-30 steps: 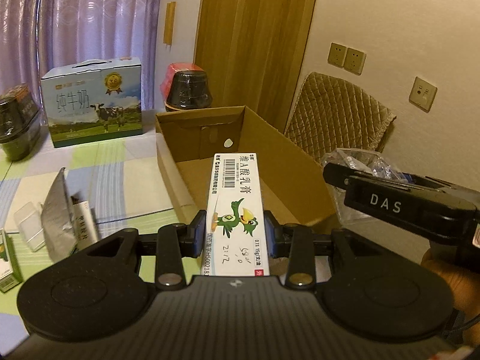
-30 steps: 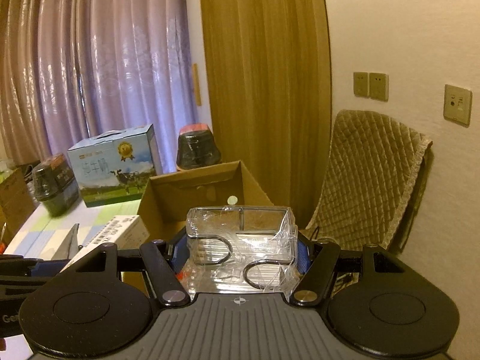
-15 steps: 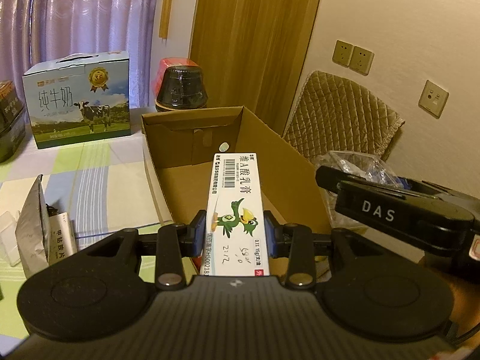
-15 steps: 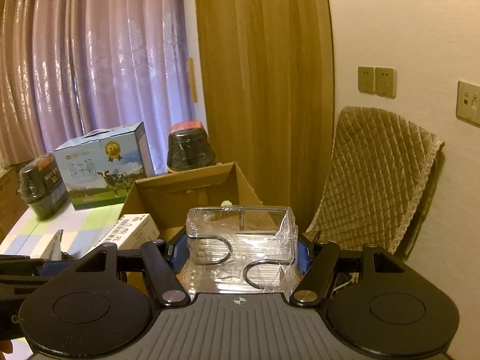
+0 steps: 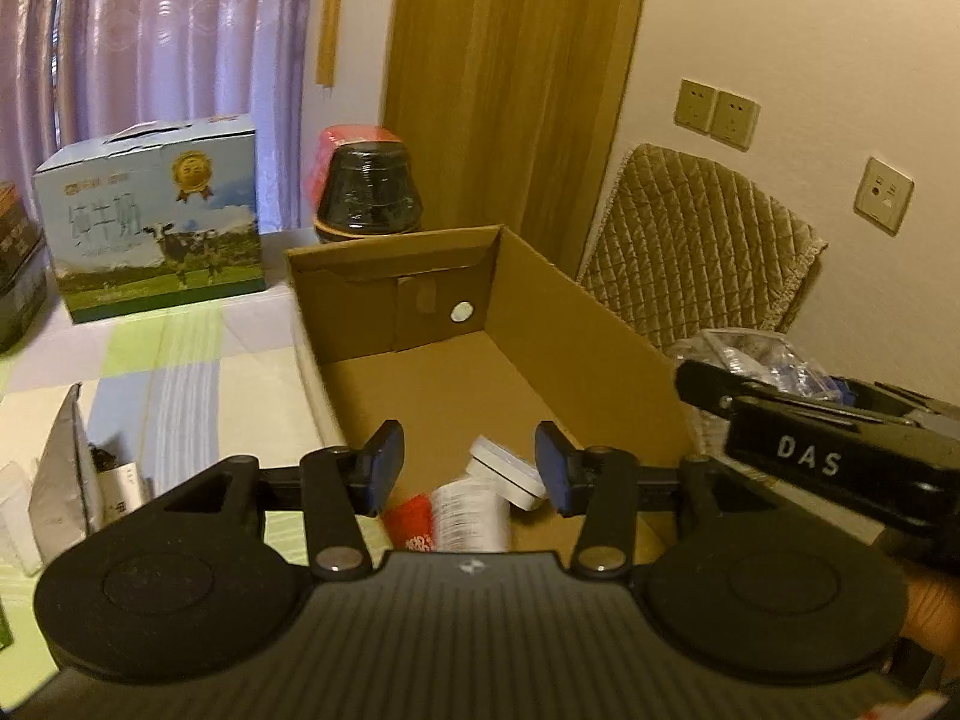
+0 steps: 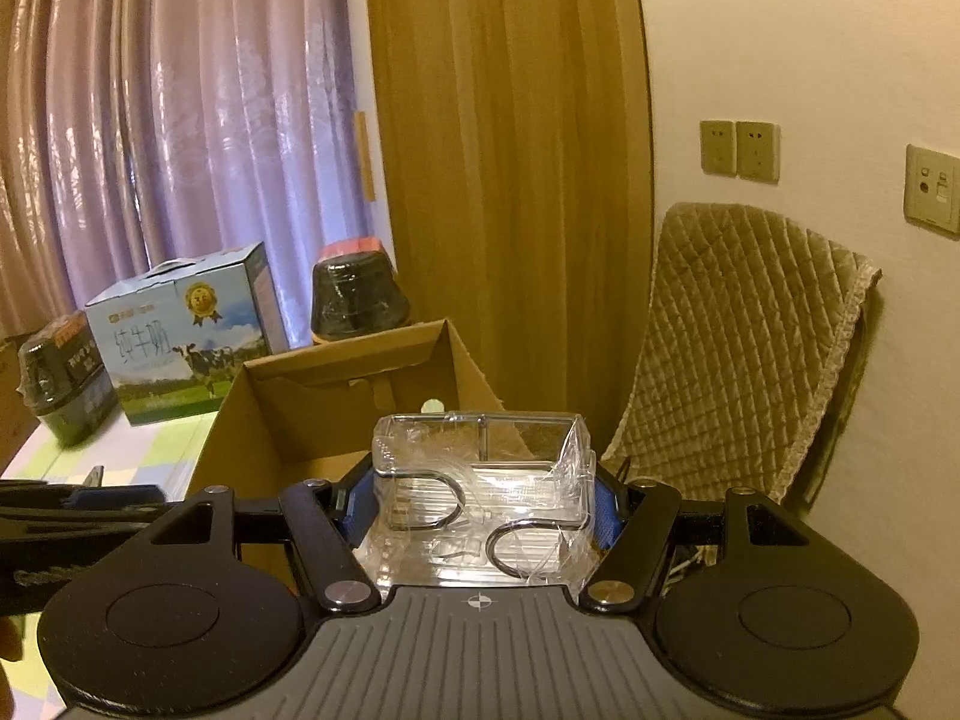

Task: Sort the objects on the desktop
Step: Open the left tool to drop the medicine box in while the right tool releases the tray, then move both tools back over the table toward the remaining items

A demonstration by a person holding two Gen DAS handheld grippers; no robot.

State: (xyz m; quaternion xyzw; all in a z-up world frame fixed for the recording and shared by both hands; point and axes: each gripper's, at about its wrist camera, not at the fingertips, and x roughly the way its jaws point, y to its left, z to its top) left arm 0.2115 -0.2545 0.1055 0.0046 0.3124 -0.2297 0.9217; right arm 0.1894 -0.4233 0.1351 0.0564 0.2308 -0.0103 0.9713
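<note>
- Left gripper: jaws open, empty, poised over near end of carton.
- In carton, below those jaws: white bottle lying on its side, red pack touching it.
- Right gripper: jaws clamped on clear plastic box, held above carton's right edge.
- On tabletop left of carton: silver pouch; further back, milk box and black tub.
</note>
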